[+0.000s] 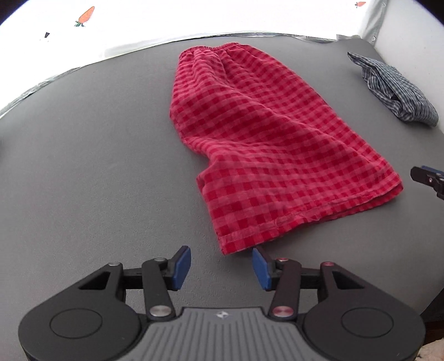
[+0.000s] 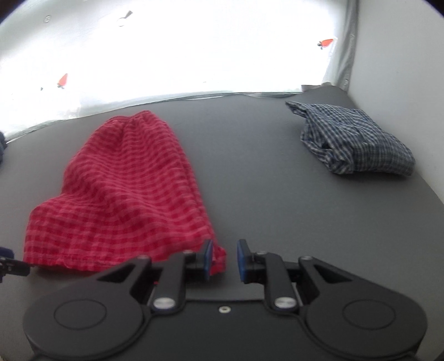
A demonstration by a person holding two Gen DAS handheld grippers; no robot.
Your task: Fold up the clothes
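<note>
One pair of red checked shorts (image 1: 266,144) lay half-folded on the grey table (image 1: 83,155), which we judged light, limp and best pinched at the near hem corners, where the left gripper (image 1: 221,266) and right gripper (image 2: 224,259) both stood apart, unclamped.

Bright daylight from the far side, blowing out the white backdrop (image 1: 194,19) to near-featureless glare in both views. Soft, even light across the grey table (image 1: 83,166); only faint shadows under the red shorts (image 1: 258,133). Strong fisheye curving at the edges, dark vignette in the corners. Left wrist view sharp, checks crisp. Right wrist view softer, with motion blur smearing the shorts' checks into stripes. Blue checked cloth (image 2: 352,138) slightly blurred there too.
</note>
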